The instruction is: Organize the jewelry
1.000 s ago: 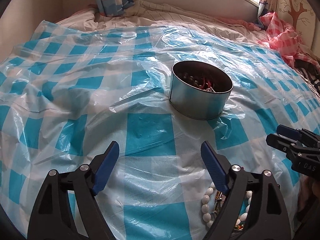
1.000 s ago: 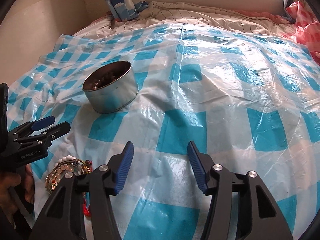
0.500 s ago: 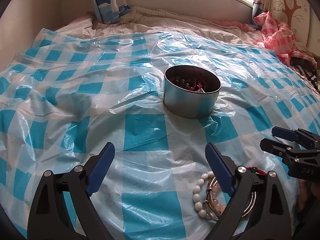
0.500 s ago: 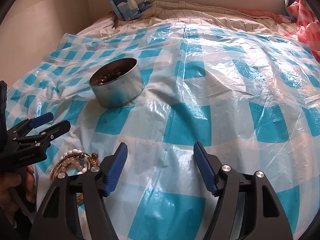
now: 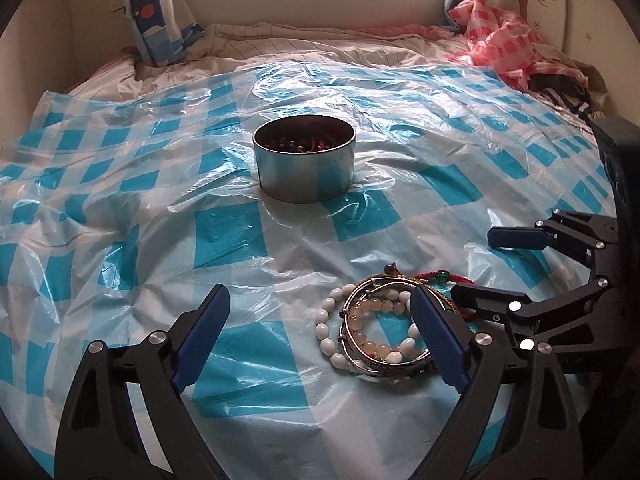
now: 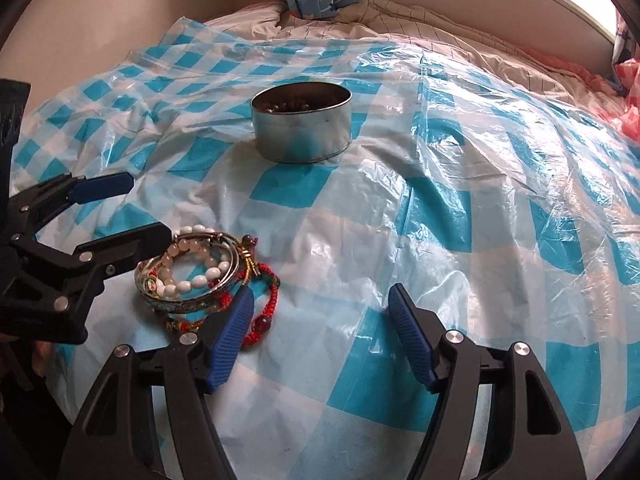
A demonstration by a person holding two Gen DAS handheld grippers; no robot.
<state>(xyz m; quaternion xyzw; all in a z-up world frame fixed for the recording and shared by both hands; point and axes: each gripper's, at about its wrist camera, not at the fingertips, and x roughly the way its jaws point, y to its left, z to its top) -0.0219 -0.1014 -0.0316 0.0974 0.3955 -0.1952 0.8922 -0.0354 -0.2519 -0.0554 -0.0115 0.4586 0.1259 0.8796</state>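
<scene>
A pile of bracelets lies on the blue-checked plastic sheet: white beads, a metal bangle, pink beads and red cord. It also shows in the right wrist view. A round metal tin with jewelry inside stands farther back, seen too in the right wrist view. My left gripper is open and empty, its right finger over the pile. My right gripper is open and empty, its left finger at the pile's red cord. Each gripper appears in the other's view, the right one and the left one.
The plastic sheet covers a bed. A blue patterned pillow leans at the back left. Pink checked cloth is bunched at the back right. A wall runs along the left.
Both grippers pulled back toward the near edge, bringing the bracelet pile into fuller view. The tin looks farther away. Both stay open.
</scene>
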